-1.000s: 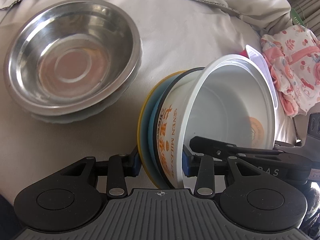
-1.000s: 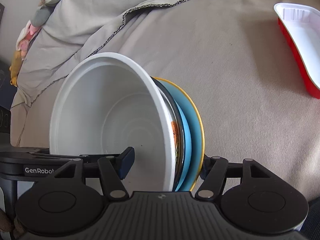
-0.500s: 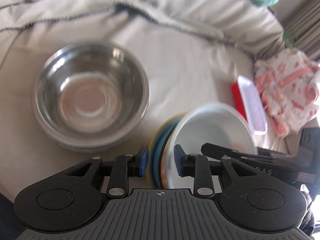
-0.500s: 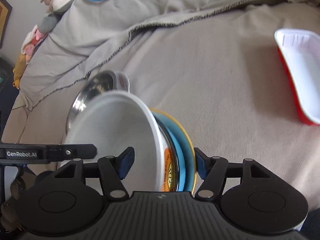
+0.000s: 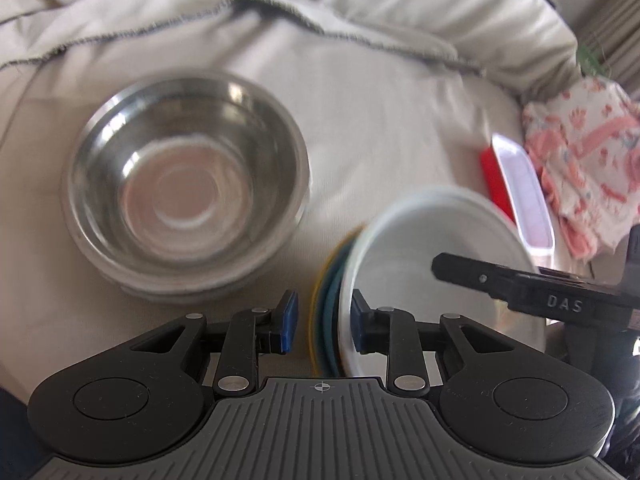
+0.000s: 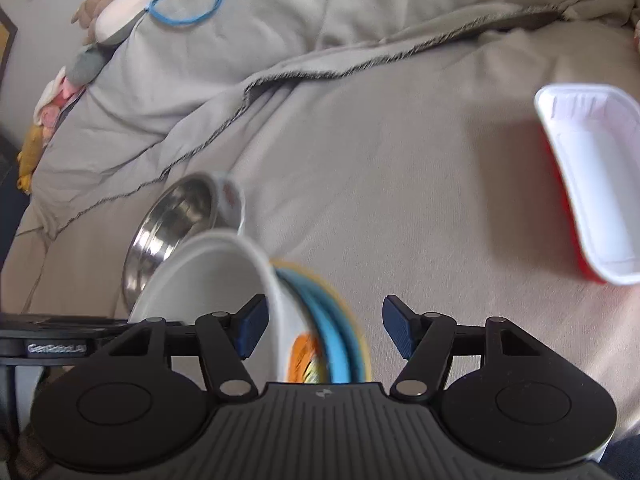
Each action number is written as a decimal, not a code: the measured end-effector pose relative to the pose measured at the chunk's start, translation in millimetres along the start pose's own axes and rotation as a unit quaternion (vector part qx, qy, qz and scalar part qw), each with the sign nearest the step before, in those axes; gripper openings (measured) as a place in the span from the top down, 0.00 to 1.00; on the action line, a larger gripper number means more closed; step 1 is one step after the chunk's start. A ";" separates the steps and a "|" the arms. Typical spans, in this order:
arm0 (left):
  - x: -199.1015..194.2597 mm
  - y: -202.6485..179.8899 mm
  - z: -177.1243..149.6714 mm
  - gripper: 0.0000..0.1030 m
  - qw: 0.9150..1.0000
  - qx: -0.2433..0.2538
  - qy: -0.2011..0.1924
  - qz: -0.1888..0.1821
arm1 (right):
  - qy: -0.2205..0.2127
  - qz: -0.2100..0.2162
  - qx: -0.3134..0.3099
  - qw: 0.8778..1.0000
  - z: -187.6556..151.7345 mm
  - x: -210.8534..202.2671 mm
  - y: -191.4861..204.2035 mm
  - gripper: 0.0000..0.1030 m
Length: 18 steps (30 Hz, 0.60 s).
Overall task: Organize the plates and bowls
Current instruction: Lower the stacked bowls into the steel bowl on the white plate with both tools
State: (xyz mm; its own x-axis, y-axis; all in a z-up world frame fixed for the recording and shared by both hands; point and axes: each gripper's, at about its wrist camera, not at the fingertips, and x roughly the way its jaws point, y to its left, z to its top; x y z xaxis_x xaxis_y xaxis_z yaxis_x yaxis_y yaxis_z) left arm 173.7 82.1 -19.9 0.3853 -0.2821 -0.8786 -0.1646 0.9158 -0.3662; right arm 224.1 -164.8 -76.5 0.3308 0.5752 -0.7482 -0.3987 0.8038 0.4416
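Note:
A stack of a white bowl (image 5: 432, 264) nested on blue and yellow plates (image 5: 322, 312) sits on the bed, seen edge-on. My left gripper (image 5: 322, 326) straddles its rim with both pads apart from it, open. My right gripper (image 6: 324, 326) also straddles the same stack (image 6: 328, 332) from the other side, wide open, pads clear of the bowl (image 6: 208, 280) and plates. A steel bowl (image 5: 186, 188) rests on another dish to the left; it also shows in the right wrist view (image 6: 172, 224).
A red tray with a white inside (image 6: 592, 184) lies on the grey bedsheet (image 6: 400, 184); it also shows in the left wrist view (image 5: 516, 192). A pink patterned cloth (image 5: 588, 160) lies beyond it. Rumpled blanket folds (image 5: 280, 8) rise at the back.
Both grippers opened and let go of the stack, then drew back from it. The stack sits lower and nearer the steel bowl than a second ago.

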 end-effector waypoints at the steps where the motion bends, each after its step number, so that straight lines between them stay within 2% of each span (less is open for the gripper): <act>1: 3.6 0.1 -1.9 0.70 1.000 0.001 0.009 -0.005 | 0.013 0.010 0.003 1.000 -3.7 2.4 0.1 0.37; 6: 11.8 1.9 -7.4 0.63 0.999 -0.013 0.025 -0.028 | 0.052 0.015 0.010 0.998 -16.2 14.2 1.4 0.37; 8: 11.9 3.2 -7.9 0.55 0.999 -0.020 0.026 -0.038 | 0.064 0.013 0.013 0.998 -19.1 19.3 1.4 0.37; 14: 15.4 -7.6 -8.9 0.39 0.999 -0.001 0.027 -0.038 | 0.068 0.008 0.013 0.998 -20.9 21.5 5.1 0.37; 18: 20.8 -12.5 -7.7 0.37 0.999 0.003 0.032 -0.034 | 0.072 0.007 0.015 0.997 -17.9 23.2 5.7 0.36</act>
State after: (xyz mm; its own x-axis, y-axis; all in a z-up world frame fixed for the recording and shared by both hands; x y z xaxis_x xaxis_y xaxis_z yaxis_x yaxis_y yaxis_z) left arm 176.8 62.6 -35.9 0.3357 -0.3612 -0.8699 -0.1343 0.8958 -0.4237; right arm 214.2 -149.6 -100.2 0.1979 0.5609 -0.8039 -0.3770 0.8006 0.4658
